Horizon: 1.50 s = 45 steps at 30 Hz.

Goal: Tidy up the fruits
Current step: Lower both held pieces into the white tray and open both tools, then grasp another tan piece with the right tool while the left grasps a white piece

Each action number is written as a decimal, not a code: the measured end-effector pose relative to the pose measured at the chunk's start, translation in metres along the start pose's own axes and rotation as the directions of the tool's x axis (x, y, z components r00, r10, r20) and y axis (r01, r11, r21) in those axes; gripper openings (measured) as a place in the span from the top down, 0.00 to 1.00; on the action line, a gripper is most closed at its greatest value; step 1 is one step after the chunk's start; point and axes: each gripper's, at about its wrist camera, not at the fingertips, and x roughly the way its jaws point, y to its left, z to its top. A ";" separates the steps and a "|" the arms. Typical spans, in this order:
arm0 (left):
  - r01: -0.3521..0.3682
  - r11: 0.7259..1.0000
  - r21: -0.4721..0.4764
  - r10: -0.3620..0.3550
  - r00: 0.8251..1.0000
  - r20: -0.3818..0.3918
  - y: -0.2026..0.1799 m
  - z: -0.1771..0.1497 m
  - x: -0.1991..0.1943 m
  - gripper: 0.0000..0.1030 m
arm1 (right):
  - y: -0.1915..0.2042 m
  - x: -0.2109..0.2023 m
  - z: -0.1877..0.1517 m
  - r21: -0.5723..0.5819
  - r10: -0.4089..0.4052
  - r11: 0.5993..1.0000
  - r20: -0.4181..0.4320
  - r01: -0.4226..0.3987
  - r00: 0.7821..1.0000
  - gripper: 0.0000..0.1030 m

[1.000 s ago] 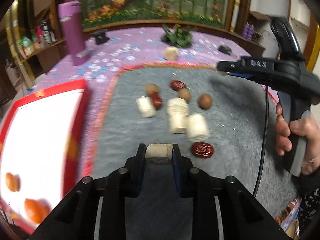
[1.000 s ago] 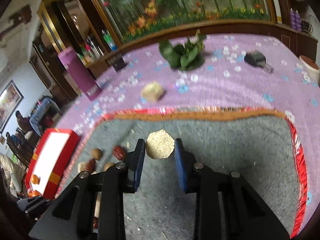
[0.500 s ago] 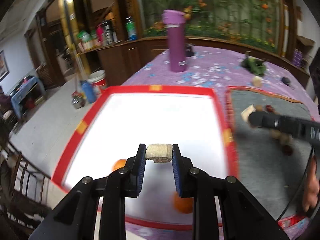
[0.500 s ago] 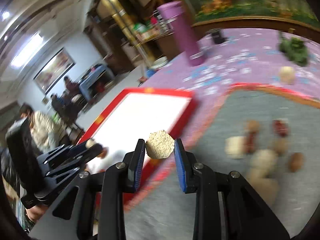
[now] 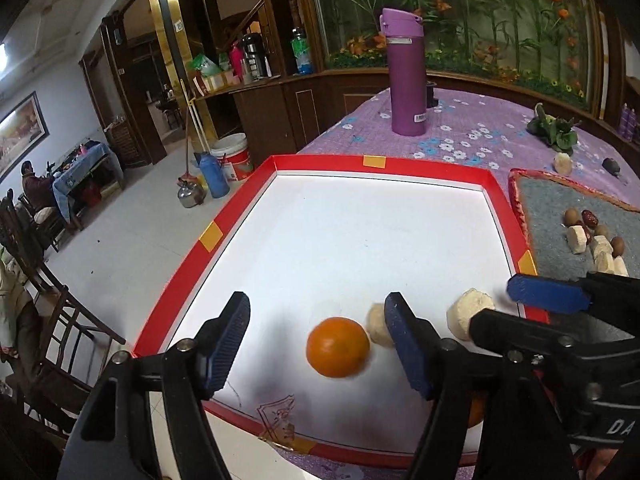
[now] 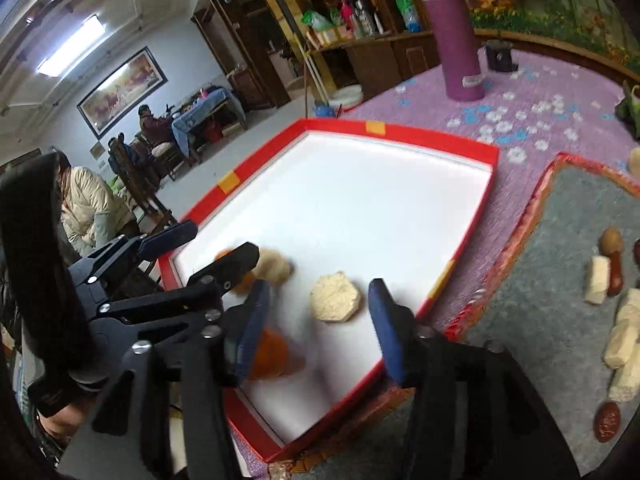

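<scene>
Red-rimmed and white inside, the tray [image 5: 244,204] sits on a purple flowered table [image 5: 460,120], with both grippers over its near end. The left gripper [image 5: 316,344] has its fingers [image 5: 230,340] spread wide and empty; an orange [image 5: 338,347] lies on the tray floor between them, and a pale chunk [image 5: 378,325] lies just beside the orange, partly hidden behind the right-hand finger. The right gripper [image 6: 316,320] is also spread apart with nothing in it; a pale hexagonal piece [image 6: 335,297] lies on the tray between its fingers, touching neither. A second orange [image 6: 270,354] shows blurred behind its left finger. On the grey mat [image 5: 560,204] beside the tray remain more pale chunks [image 5: 577,239], red dates [image 5: 589,217] and brown round fruits [image 5: 570,216]. A purple flask [image 5: 405,72] stands upright farther back on the table.
</scene>
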 end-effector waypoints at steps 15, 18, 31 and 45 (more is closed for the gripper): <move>0.126 0.981 0.148 -0.140 0.986 0.087 -0.052 0.002 -0.038 0.24 | -0.109 -0.122 -0.047 0.113 -0.352 0.933 0.087 0.342 0.932 0.35; 0.153 0.972 0.179 -0.170 0.982 0.084 -0.066 0.001 -0.045 0.24 | -0.121 -0.116 -0.042 0.114 -0.376 0.923 0.054 0.368 0.925 0.35; 0.224 0.931 0.288 -0.251 0.966 0.062 -0.108 0.002 -0.067 0.24 | -0.165 -0.117 -0.049 0.298 -0.164 0.942 -0.004 0.158 0.986 0.66; 0.475 0.844 0.251 -0.431 0.877 -0.211 -0.218 0.026 -0.012 0.30 | -0.244 -0.182 -0.078 0.533 -0.310 0.813 0.057 0.234 0.949 0.66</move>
